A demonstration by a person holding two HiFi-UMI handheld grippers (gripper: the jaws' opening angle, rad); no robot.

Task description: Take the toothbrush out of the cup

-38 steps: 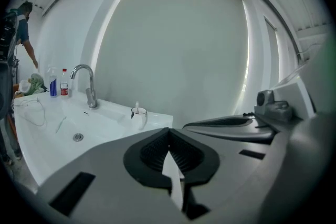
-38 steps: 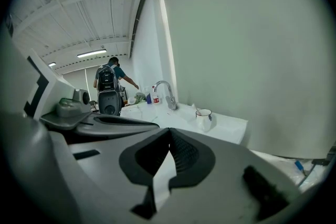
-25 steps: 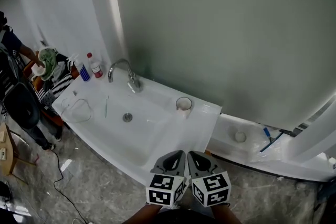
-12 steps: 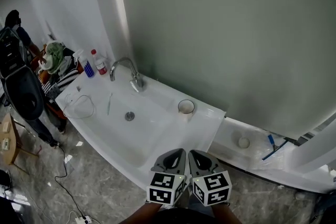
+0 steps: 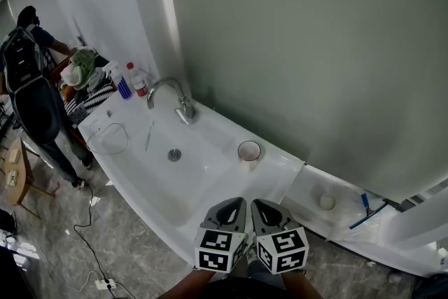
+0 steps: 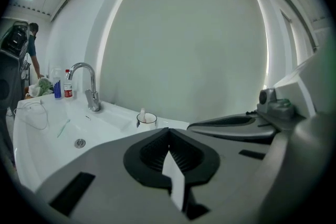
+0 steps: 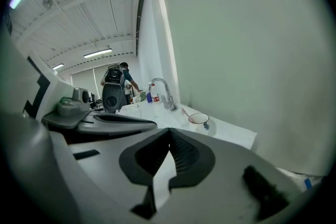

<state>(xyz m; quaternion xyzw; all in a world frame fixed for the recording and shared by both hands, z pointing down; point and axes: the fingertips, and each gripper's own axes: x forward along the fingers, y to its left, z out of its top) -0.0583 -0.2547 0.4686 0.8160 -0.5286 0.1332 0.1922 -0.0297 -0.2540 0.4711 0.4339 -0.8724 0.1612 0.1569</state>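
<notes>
Left gripper point(image 5: 233, 208) and right gripper point(image 5: 264, 209), jaws pressed together and holding nothing, sit well short of the round white cup point(image 5: 248, 150).
A pale toothbrush point(image 6: 142, 113) stands in it on the white sink worktop point(image 5: 278, 166), right of the curved chrome tap point(image 5: 171, 91), below a grey-green wall point(image 5: 315, 45).

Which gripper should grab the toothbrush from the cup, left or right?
Left, narrowly. Left gripper and right gripper are both shut, level; the toothbrush leans from the cup toward the faucet, leftward.

Pale toothbrush point(image 7: 185, 112) leaning in white cup point(image 5: 247, 150)
</notes>
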